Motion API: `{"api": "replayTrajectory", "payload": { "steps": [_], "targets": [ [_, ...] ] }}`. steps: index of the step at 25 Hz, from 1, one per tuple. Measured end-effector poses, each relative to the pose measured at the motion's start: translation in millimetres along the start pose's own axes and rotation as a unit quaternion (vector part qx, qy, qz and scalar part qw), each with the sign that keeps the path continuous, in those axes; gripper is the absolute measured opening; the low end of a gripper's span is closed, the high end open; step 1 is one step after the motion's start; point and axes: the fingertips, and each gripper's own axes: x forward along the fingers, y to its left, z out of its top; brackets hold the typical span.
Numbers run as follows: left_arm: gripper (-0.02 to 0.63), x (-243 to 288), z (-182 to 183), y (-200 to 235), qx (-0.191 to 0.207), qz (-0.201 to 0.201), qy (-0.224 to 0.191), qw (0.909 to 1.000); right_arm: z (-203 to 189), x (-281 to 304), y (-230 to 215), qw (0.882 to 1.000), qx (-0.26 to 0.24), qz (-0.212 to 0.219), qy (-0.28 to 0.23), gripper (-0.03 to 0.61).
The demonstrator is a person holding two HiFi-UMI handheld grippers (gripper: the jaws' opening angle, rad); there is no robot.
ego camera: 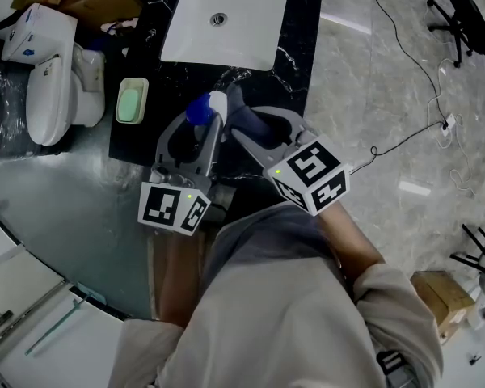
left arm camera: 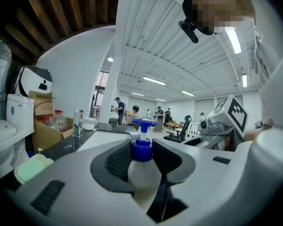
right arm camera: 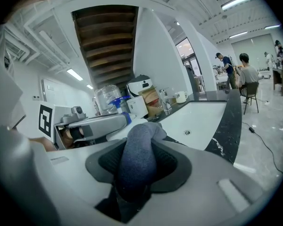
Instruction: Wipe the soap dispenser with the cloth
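Observation:
A white soap dispenser [left arm camera: 141,173] with a blue pump head [ego camera: 200,110] stands between the jaws of my left gripper [ego camera: 198,132], which is shut on its body. In the left gripper view the blue collar [left arm camera: 142,150] sits right between the dark pads. My right gripper [ego camera: 250,128] is shut on a folded grey-blue cloth [right arm camera: 137,159], whose rounded end sticks out past the jaws. In the head view the cloth [ego camera: 244,120] lies against the right side of the dispenser, just below the pump. The dispenser's pump [right arm camera: 117,102] shows to the left in the right gripper view.
The black marble counter [ego camera: 299,47] holds a white sink basin [ego camera: 222,18] behind the dispenser and a green soap dish [ego camera: 132,102] to the left. A white toilet [ego camera: 52,79] stands at the far left. Cables run over the floor at the right.

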Motion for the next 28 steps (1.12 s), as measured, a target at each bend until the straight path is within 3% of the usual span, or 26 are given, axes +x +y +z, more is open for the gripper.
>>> {"api": "replayTrajectory", "payload": {
  "steps": [28],
  "targets": [
    [0.138,-1,-1,-5,0.001,-0.031,-0.008,0.9995,62,-10,-4,0.998,-0.051,0.006,-0.045,0.14]
  ]
}}
